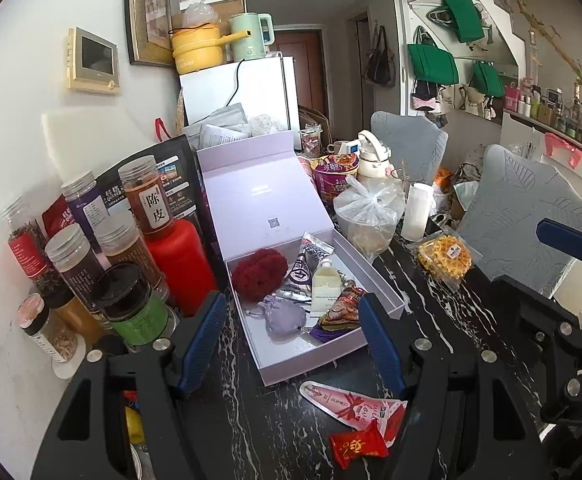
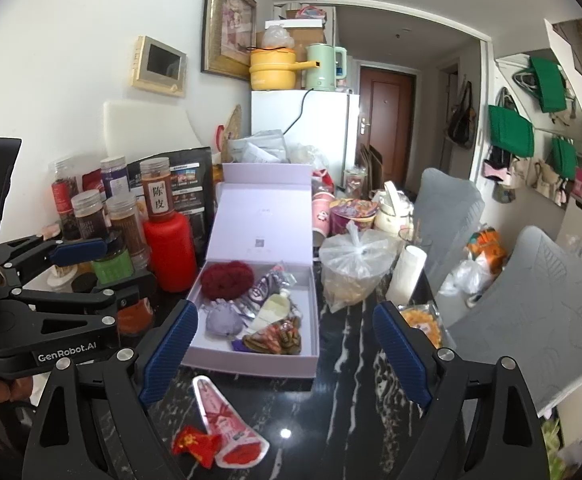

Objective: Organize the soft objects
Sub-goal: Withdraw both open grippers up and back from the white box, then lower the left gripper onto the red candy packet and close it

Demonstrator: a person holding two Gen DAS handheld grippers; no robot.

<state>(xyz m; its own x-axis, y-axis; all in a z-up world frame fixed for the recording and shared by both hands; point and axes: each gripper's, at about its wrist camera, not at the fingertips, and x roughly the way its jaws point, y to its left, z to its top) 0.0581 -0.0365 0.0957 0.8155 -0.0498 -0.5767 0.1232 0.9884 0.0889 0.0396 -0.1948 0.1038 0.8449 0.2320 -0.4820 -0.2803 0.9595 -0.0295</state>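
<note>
On the black marbled table, left wrist view: my left gripper (image 1: 291, 344) is spread wide, holding nothing. Lavender box (image 1: 387, 300) at 12 o'clock, lid up, containing red pompom (image 1: 259, 274), lilac pouch (image 1: 285, 316) and sachets. Pink sachet (image 1: 351, 404) and red candy (image 1: 357, 446) at 5 o'clock, unboxed.

Right wrist view: my right gripper (image 2: 287, 352) also wide, empty; sachet and candy at 7 o'clock. I judge sorting mostly done, two items left.

Your left gripper (image 1: 293, 338) and right gripper (image 2: 287, 354) have matte black angular frames with triangular cut-outs and round silver screws. Their fingers (image 1: 205, 342) wear ribbed blue pads. White letters "GenRobot.AI" mark one body.
</note>
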